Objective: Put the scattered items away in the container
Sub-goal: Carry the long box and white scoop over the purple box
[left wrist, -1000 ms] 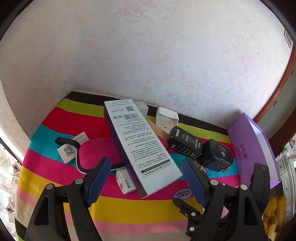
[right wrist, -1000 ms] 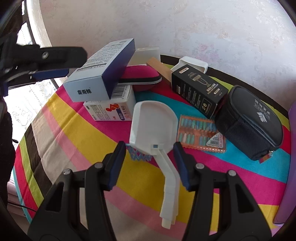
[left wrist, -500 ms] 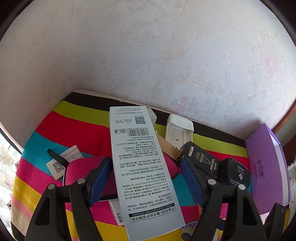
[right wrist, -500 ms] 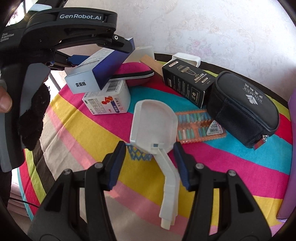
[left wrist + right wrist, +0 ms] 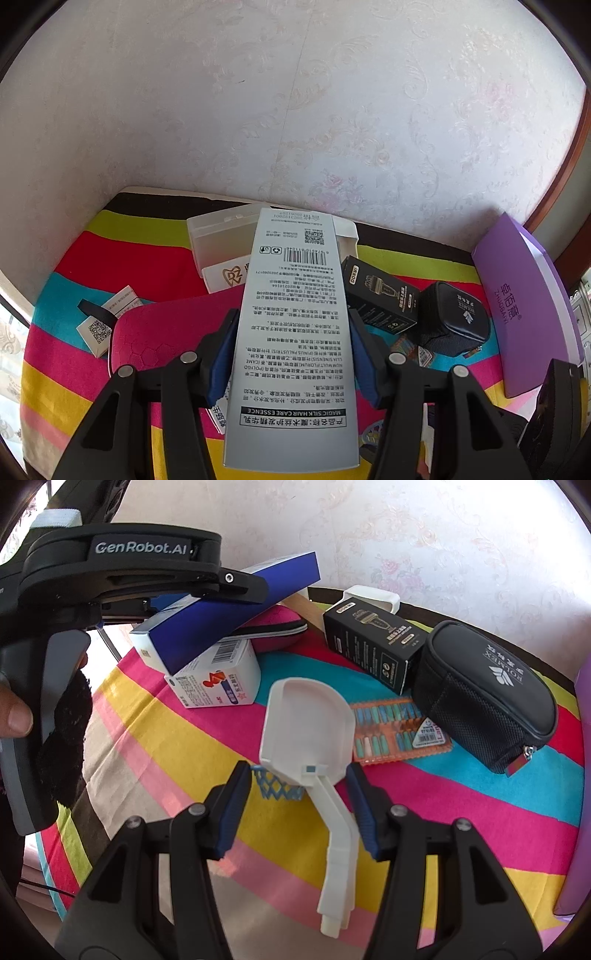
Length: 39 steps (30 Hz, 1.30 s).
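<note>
My left gripper (image 5: pixel 291 354) is shut on a long white and blue hair essence box (image 5: pixel 295 332) and holds it lifted above the striped tablecloth (image 5: pixel 147 258). The same box (image 5: pixel 236 616) and the left gripper body (image 5: pixel 122 565) show at the upper left of the right wrist view. My right gripper (image 5: pixel 299 805) is open around a white toy basketball hoop (image 5: pixel 310 731) that stands on the cloth; its pads do not touch it. A purple container box (image 5: pixel 524 306) stands at the right edge.
On the cloth lie a pink zip case (image 5: pixel 166 332), a black razor box (image 5: pixel 373 642), a black pouch (image 5: pixel 484 694), an orange blister card (image 5: pixel 399 731), a white medicine box (image 5: pixel 214 679), a translucent plastic box (image 5: pixel 221 236) and small tagged cards (image 5: pixel 107 321). A wall stands behind.
My left gripper has closed on the hair essence box and raised it, swinging it in line with the fingers. The right gripper has stayed open around the toy hoop.
</note>
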Available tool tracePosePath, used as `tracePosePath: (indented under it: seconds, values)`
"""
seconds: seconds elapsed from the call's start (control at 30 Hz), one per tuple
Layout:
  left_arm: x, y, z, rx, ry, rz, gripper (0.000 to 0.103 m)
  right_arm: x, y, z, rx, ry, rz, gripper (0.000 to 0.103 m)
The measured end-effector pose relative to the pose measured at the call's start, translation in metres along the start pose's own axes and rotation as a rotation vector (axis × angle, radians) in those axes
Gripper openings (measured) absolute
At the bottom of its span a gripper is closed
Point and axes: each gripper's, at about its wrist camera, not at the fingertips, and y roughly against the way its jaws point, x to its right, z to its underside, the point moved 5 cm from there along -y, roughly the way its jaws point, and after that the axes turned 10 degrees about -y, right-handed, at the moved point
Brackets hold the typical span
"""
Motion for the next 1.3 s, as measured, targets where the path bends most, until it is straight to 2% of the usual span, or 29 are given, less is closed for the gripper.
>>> tracePosePath:
  seconds: [0.27, 0.67, 1.3]
  values:
    - [0.011, 0.016, 0.009, 0.007, -0.022, 0.017, 0.055, 0.001, 0.001, 0.001, -0.005, 0.000, 0.009, 0.056]
    - [0.020, 0.035, 0.048, 0.033, -0.077, 0.029, 0.055, -0.003, 0.011, 0.017, -0.015, 0.010, 0.025, 0.056]
    - [0.036, 0.061, 0.102, -0.003, -0.088, 0.065, 0.055, -0.011, 0.040, 0.050, 0.002, 0.020, 0.060, 0.056]
